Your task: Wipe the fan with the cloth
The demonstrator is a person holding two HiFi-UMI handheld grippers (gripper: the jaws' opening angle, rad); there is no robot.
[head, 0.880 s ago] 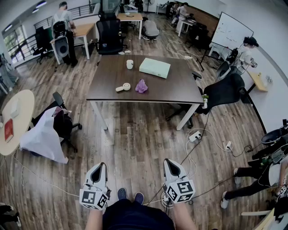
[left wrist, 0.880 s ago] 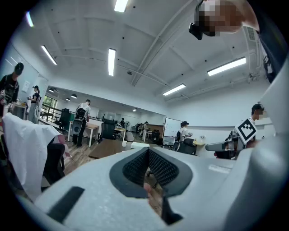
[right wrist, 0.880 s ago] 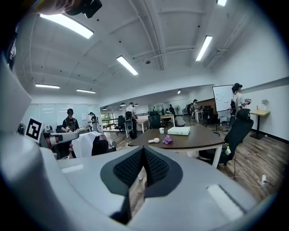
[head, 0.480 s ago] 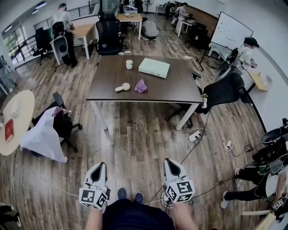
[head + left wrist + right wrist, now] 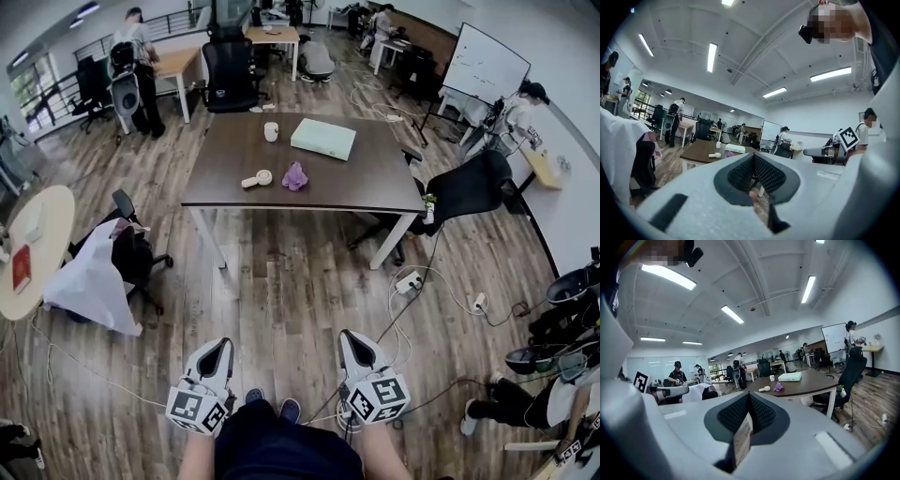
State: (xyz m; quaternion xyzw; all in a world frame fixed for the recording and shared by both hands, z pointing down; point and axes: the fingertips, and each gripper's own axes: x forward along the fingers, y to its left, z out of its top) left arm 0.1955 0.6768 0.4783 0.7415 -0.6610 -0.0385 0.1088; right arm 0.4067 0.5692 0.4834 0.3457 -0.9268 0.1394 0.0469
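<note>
In the head view, both grippers are held low and close to the body, side by side, aimed toward the dark wooden table (image 5: pixel 356 178) and well short of it. The left gripper (image 5: pixel 217 346) and the right gripper (image 5: pixel 349 338) are closed, and nothing is held. Near the table's front edge a small white fan (image 5: pixel 257 180) with a round head is laid flat, and a crumpled purple cloth (image 5: pixel 295 176) is set just beside it.

In the left gripper view, the ribbed black pads (image 5: pixel 740 174) are pressed together with nothing between them. The table is seen far ahead.

In the right gripper view, the tips are likewise met and empty – fan and cloth are seen on the tabletop, well away.
</note>
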